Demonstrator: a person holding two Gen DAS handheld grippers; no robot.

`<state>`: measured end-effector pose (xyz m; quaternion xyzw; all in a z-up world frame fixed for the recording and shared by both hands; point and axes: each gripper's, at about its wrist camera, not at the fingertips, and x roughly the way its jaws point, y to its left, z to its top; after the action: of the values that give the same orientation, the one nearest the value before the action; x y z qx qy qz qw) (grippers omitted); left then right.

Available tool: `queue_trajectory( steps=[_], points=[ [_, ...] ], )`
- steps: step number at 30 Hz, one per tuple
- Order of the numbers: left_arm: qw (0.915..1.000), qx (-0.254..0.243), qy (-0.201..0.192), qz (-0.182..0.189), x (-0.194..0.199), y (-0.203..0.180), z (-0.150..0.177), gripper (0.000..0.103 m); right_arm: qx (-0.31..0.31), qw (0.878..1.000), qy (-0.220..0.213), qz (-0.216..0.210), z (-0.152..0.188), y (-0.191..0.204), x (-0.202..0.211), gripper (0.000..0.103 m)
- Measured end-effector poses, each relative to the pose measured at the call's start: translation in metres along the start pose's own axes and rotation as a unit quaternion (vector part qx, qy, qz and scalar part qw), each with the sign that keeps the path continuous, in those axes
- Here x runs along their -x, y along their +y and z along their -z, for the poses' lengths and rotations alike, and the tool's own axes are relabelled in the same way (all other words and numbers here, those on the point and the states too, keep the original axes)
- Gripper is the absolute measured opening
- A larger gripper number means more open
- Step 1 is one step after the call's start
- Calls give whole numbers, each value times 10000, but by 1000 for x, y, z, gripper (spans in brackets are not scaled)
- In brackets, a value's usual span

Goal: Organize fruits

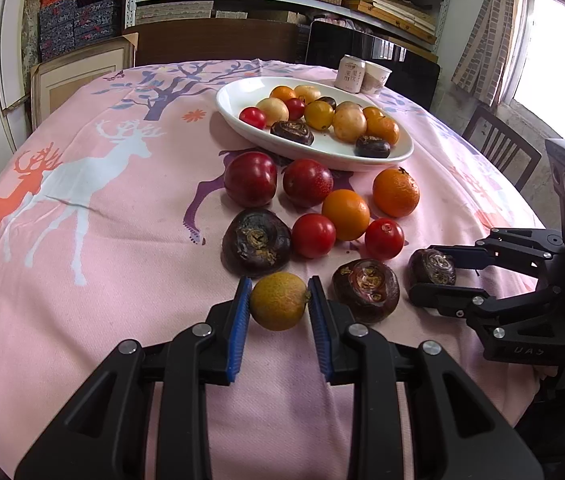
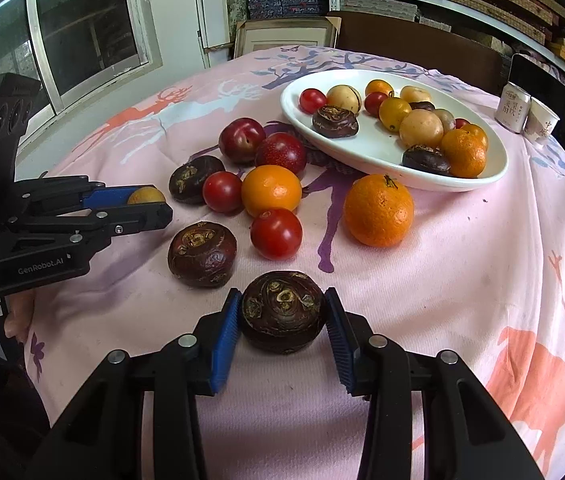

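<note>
Left gripper [image 1: 279, 300]: jaws clenched on small yellow fruit [image 1: 279, 301], low over bench. Right gripper [image 2: 282, 318]: jaws grasping dark water chestnut [image 2: 282, 312], resting on pink cloth [image 2: 462, 280]. White plate [image 2: 362, 152] well apart, half filled. Risk: round fruit slipping from pads in transit, rolling among loose tomatoes and oranges.

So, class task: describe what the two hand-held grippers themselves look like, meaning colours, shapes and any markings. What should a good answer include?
Both the left gripper and the right gripper are matte black, with angular linkage arms joined by round silver pivot pins. Each finger carries a ribbed blue pad. In the right wrist view the left gripper's body reads "GenRobot.AI" in pale letters, and its upright black block shows round openings. No cables or sleeves show.
</note>
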<state>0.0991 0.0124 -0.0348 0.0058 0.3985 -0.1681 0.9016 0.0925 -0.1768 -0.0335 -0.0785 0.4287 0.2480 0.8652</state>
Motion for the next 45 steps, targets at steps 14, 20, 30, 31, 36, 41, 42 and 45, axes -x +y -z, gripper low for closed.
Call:
queue_trajectory(
  steps=[14,20,30,31,36,41,42,45],
  points=[
    [10000,-4,-2,-10,0,-1,0,28,-242,9996,-79,-132,4,-10,4,42],
    [10000,-1,-4,-38,0,3,-1,28,-308,9993,-107,-174,5,-12,5,42],
    [9999,-57,-66,-77,3,5,-1,28,-388,9989,-131,-234,7,-15,6,42],
    [9999,-55,-64,-76,3,5,-1,28,-395,9988,-133,-241,8,-15,6,42],
    [9999,-52,-68,-91,4,4,0,28,-440,9985,-152,-284,9,-17,7,42],
    [9999,-32,-50,-113,1,4,-1,28,-540,9978,-190,-331,10,-21,9,42],
    [9999,-30,-47,-117,1,4,-1,28,-563,9976,-195,-343,11,-22,10,42],
    [9999,-23,-38,-129,0,4,-1,28,-642,9970,-215,-368,12,-26,11,42]
  ],
)
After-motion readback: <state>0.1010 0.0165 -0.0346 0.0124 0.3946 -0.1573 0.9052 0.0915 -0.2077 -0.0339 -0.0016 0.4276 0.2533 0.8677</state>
